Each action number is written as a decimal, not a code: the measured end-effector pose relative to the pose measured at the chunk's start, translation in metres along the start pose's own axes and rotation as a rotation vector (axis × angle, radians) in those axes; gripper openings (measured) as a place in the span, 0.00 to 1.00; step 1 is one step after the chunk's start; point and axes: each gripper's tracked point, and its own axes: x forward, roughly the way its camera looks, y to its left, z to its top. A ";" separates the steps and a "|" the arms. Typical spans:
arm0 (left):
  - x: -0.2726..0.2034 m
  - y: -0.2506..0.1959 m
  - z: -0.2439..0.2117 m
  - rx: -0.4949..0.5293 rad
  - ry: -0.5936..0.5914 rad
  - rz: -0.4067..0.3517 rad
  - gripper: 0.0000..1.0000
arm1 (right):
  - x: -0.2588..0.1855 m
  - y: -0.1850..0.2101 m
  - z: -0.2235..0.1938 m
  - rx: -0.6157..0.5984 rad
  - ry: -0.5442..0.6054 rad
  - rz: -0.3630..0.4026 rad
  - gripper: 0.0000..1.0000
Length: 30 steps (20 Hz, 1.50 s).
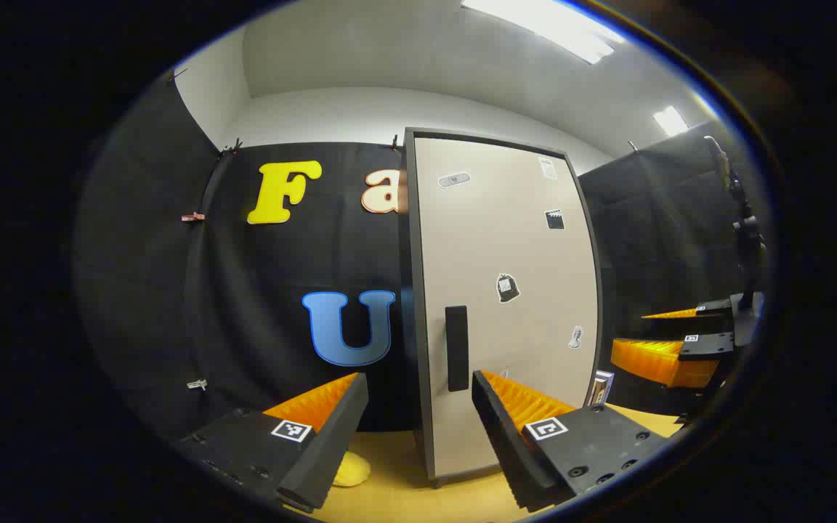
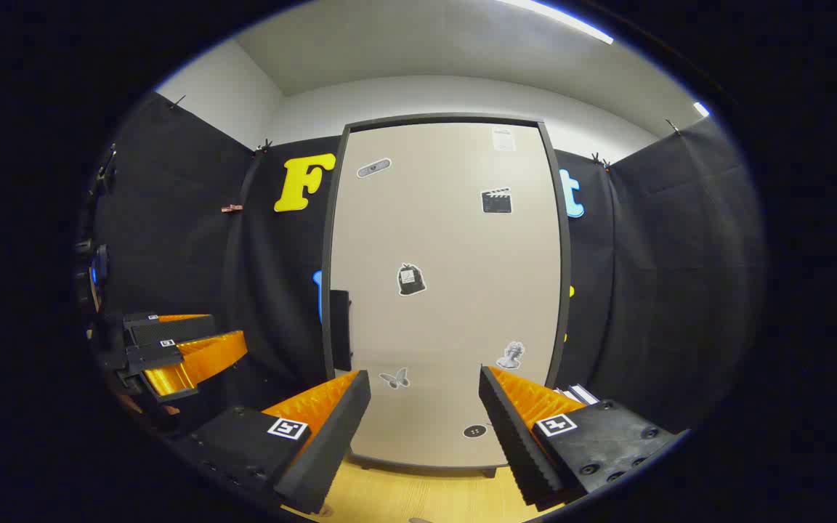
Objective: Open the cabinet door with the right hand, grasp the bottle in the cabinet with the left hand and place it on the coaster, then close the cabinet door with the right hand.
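Observation:
A tall beige cabinet [image 1: 506,305] with stickers stands on the wooden table, its door [image 2: 447,290] shut and hiding the inside. A dark vertical handle [image 1: 456,349] sits on the door's left edge, also visible as the handle [image 2: 341,330] in the right gripper view. My left gripper [image 1: 418,378] is open, facing the handle from a short way off. My right gripper [image 2: 426,374] is open too, facing the door's lower middle. A yellow coaster [image 1: 352,468] lies on the table, partly behind my left finger.
The wooden table [image 2: 404,494] runs under the cabinet. A small flat white object [image 1: 602,387] leans at the cabinet's right foot. Black cloth walls close in the booth. The right gripper [image 1: 662,335] hangs far right; the left gripper [image 2: 193,335] far left.

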 end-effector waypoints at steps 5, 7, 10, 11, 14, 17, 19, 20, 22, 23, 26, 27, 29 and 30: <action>0.001 -0.011 0.002 -0.022 -0.016 -0.043 0.91 | -0.001 -0.003 -0.002 -0.002 0.013 -0.015 0.98; 0.002 -0.017 0.005 -0.030 -0.032 -0.069 0.91 | 0.000 -0.003 -0.003 0.004 0.017 -0.010 0.98; 0.003 -0.021 0.008 0.001 -0.046 -0.079 0.91 | 0.001 -0.010 -0.004 -0.004 0.016 -0.022 0.98; 0.004 -0.022 0.008 0.011 -0.047 -0.081 0.91 | 0.002 -0.010 -0.005 0.000 0.019 -0.021 0.98; 0.007 -0.028 0.007 0.008 -0.049 -0.092 0.91 | 0.005 -0.012 -0.007 0.007 0.023 -0.017 0.98; 0.010 -0.027 0.007 0.010 -0.052 -0.093 0.91 | 0.007 -0.012 -0.006 -0.004 0.013 -0.008 0.98; 0.011 -0.024 0.006 0.019 -0.048 -0.085 0.91 | 0.008 -0.009 0.000 -0.015 -0.023 0.002 0.98; 0.012 -0.022 0.004 0.025 -0.046 -0.078 0.91 | 0.009 -0.006 0.003 -0.017 -0.035 0.010 0.98; 0.013 -0.016 0.004 0.044 -0.049 -0.065 0.91 | 0.010 0.000 0.006 -0.002 -0.052 0.021 0.98; 0.013 -0.014 0.006 0.055 -0.054 -0.060 0.91 | 0.012 0.003 0.008 0.007 -0.057 0.023 0.98; 0.012 -0.007 0.007 0.066 -0.062 -0.061 0.91 | 0.017 0.012 0.010 0.000 -0.068 0.039 0.98; 0.012 -0.004 0.006 0.068 -0.059 -0.057 0.91 | 0.019 0.014 0.010 -0.006 -0.072 0.035 0.98; 0.011 0.004 0.003 0.069 -0.048 -0.048 0.91 | 0.021 0.021 0.010 -0.016 -0.071 0.037 0.98; 0.012 0.008 -0.001 0.067 -0.040 -0.050 0.92 | 0.022 0.026 0.009 -0.019 -0.070 0.042 0.98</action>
